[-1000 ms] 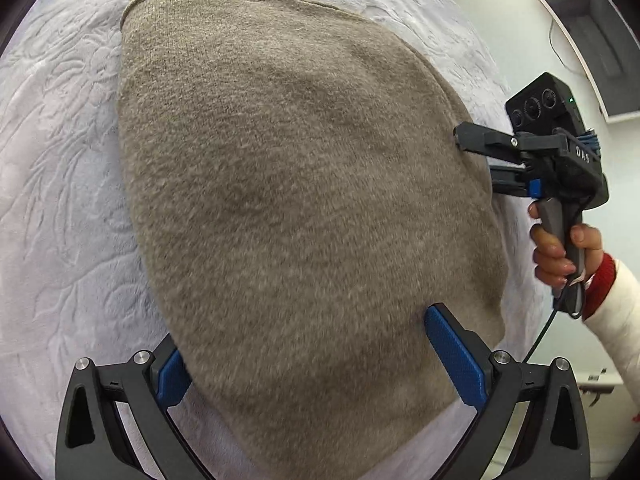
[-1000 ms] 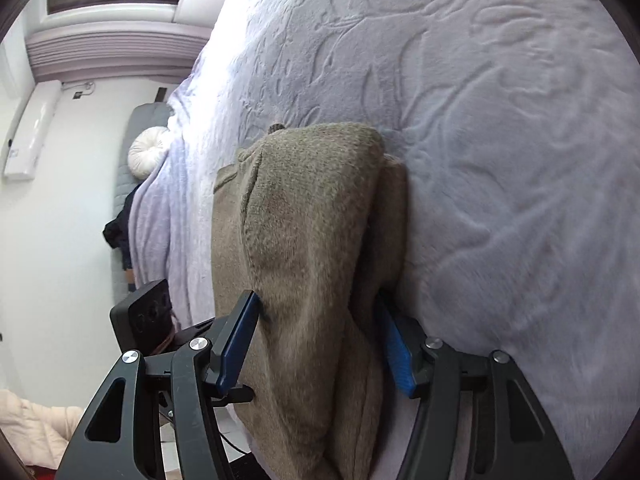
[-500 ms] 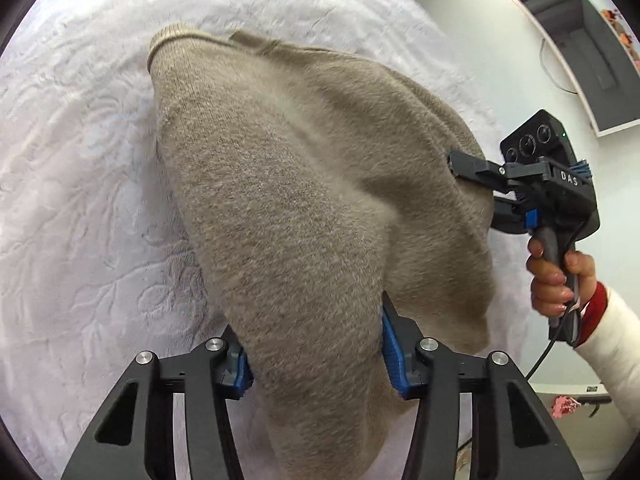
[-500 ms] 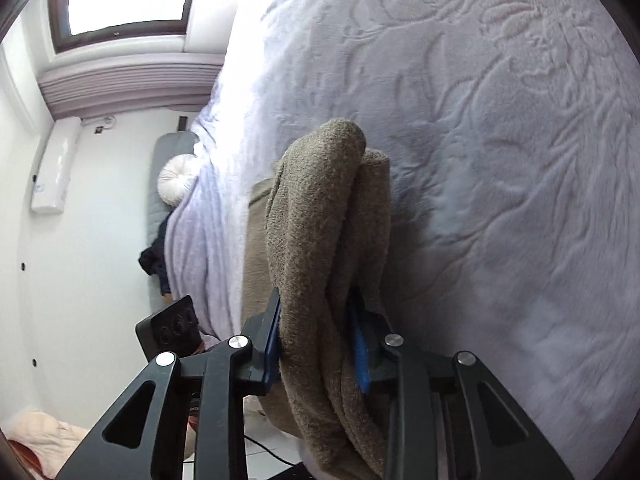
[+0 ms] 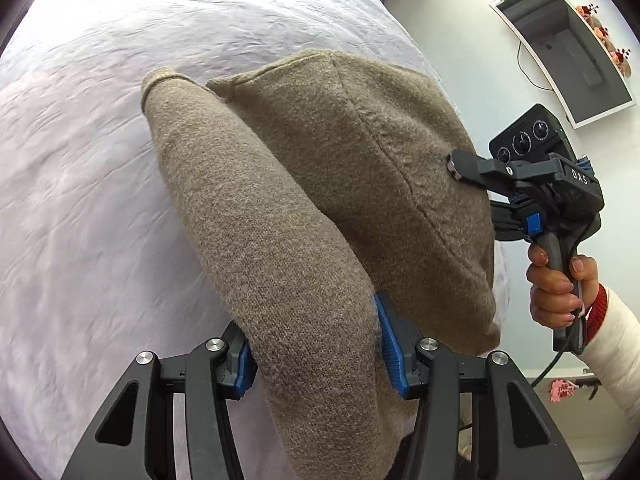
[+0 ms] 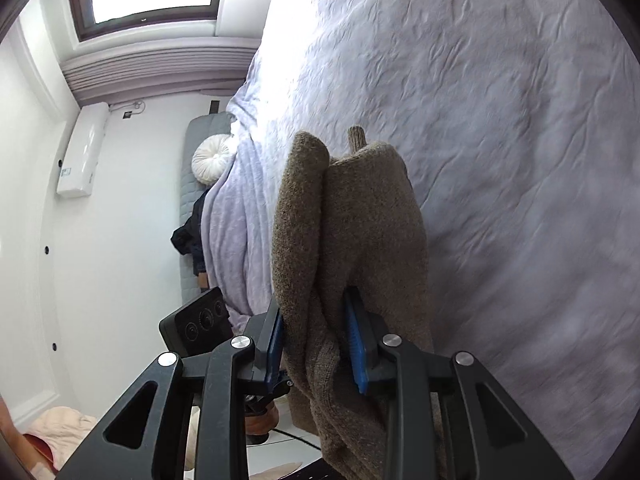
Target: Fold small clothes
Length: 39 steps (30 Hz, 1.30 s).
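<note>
A tan knitted sweater [image 5: 320, 208] hangs folded above a lavender embossed bedspread [image 5: 80, 200]. My left gripper [image 5: 316, 340] is shut on one bunched edge of the sweater, blue pads pressed against the fabric. My right gripper [image 6: 316, 340] is shut on the other edge of the sweater [image 6: 360, 240]; it also shows in the left wrist view [image 5: 472, 176], held by a hand at the right. The sweater is lifted off the bed between the two grippers.
The bedspread [image 6: 500, 120] fills the far side. A round white cushion [image 6: 212, 158] and dark clothes lie by the headboard. A wall air conditioner [image 6: 80, 148] and window are on the left. A monitor [image 5: 560, 44] hangs on the wall at right.
Both grippers closed on the sweater edges and lifted it off the bed. The sweater now hangs bunched and folded between them, further from the bedspread.
</note>
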Each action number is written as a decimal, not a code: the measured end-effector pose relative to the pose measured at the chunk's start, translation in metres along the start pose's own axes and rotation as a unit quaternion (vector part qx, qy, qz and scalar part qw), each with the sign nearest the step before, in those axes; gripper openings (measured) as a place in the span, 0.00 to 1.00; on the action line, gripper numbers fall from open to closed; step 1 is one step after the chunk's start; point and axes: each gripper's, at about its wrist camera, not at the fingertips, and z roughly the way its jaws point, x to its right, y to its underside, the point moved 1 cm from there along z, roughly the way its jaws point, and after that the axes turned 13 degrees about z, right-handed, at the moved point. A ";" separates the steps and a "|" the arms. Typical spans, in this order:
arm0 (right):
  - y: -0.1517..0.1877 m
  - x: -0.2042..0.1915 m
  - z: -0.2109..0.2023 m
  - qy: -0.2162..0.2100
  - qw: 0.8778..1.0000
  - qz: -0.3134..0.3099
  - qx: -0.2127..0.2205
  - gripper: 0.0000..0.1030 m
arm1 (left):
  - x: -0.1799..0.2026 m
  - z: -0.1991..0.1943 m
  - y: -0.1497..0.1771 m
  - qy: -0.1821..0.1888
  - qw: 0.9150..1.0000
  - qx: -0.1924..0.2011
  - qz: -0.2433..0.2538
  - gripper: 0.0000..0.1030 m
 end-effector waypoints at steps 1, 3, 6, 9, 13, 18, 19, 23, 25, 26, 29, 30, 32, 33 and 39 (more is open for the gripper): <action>0.009 -0.001 0.006 -0.002 1.000 0.002 -0.004 0.30 | -0.002 -0.007 0.009 -0.004 1.000 -0.001 -0.001 0.51; 0.026 -0.001 0.019 -0.005 1.000 0.002 -0.011 0.30 | -0.004 -0.013 0.021 -0.013 1.000 -0.002 -0.003 0.51; 0.043 0.009 0.039 0.004 1.000 0.007 -0.018 0.30 | -0.010 -0.017 0.047 -0.035 0.999 -0.012 -0.013 0.51; 0.048 0.026 0.054 0.035 0.999 0.020 -0.020 0.29 | -0.030 -0.003 0.080 -0.083 0.994 -0.050 -0.041 0.51; 0.041 0.048 0.060 0.167 0.986 0.022 0.011 0.30 | -0.050 0.005 0.106 -0.110 0.989 -0.066 -0.079 0.60; 0.040 0.043 0.044 0.295 0.954 0.010 0.056 0.33 | -0.039 -0.009 0.107 -0.157 0.983 -0.065 -0.073 0.67; 0.044 0.037 0.041 0.304 0.951 0.001 0.062 0.33 | -0.034 -0.012 0.106 -0.177 0.980 -0.068 -0.068 0.76; 0.071 0.006 0.046 0.289 0.954 -0.054 0.050 0.33 | -0.012 -0.026 0.101 -0.207 0.975 -0.051 -0.059 0.77; 0.089 -0.008 0.064 0.274 0.958 -0.083 0.022 0.33 | -0.002 -0.033 0.103 -0.216 0.973 -0.047 -0.060 1.00; 0.096 -0.011 0.074 0.270 0.958 -0.092 0.009 0.33 | 0.004 -0.035 0.101 -0.224 0.972 -0.043 -0.059 1.00; 0.110 -0.004 0.097 0.271 0.957 -0.099 -0.018 0.33 | 0.001 -0.041 0.105 -0.227 0.971 -0.054 -0.061 1.00; 0.112 0.000 0.101 0.274 0.956 -0.097 -0.023 0.33 | -0.001 -0.041 0.102 -0.227 0.970 -0.054 -0.064 1.00; 0.116 0.009 0.115 0.296 0.950 -0.094 -0.026 0.33 | -0.010 -0.052 0.112 -0.225 0.971 -0.051 -0.064 1.00; 0.115 0.014 0.118 0.313 0.945 -0.091 -0.024 0.33 | -0.014 -0.055 0.117 -0.226 0.971 -0.050 -0.064 1.00; 0.111 0.047 0.099 0.343 0.938 -0.052 0.001 0.23 | -0.018 -0.057 0.117 -0.216 0.971 -0.056 -0.080 1.00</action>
